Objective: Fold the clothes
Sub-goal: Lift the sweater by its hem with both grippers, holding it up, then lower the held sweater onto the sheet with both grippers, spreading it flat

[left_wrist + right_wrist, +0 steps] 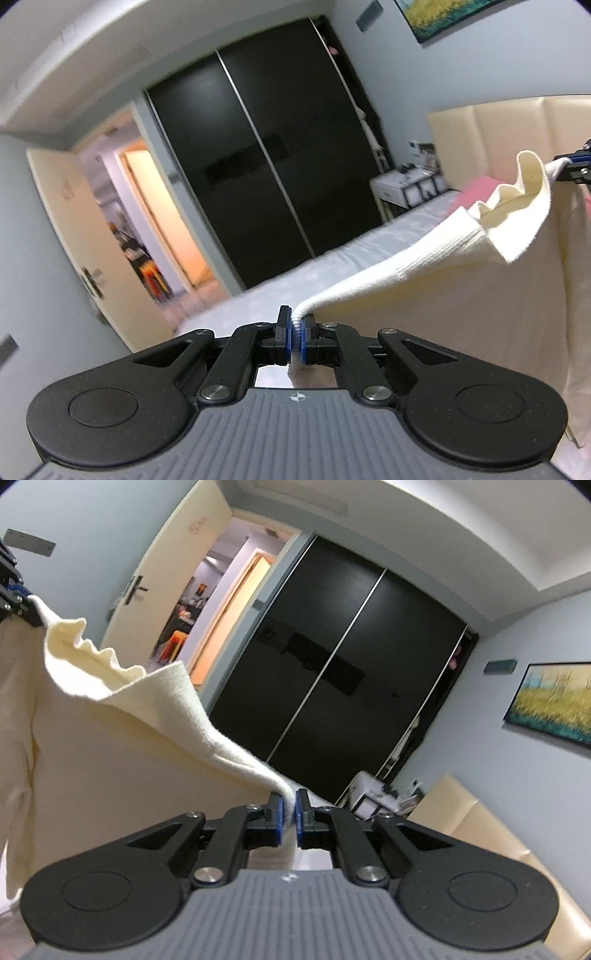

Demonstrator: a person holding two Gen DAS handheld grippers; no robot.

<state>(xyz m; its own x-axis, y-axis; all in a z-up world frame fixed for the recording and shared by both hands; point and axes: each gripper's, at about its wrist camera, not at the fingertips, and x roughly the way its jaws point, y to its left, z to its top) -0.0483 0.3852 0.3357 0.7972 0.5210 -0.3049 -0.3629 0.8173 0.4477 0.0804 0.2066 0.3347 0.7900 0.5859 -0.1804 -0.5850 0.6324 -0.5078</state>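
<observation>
Bedroom. Bed [332,254] with pale, faintly patterned cover and padded cream headboard [491,140]; black sliding wardrobe [266,155] behind, glossy, with thin metal seams.

Cream knit garment [424,258], soft with ribbed band and wavy neckline edge, hangs in the air above the bed, stretched between both tools, body draping down in loose folds.

Left gripper [295,330]: jaws pressed together, pinching a bunched corner of knit. Right gripper [290,814]: same, clamped on the opposite corner.

Risks, as judged:
- Each hold is a small bunched pinch; the stretchy knit could slip out if pulled taut.
- Uneven tension would skew the fold line.
- Hanging hem may drag and rumple on the bed cover.
</observation>
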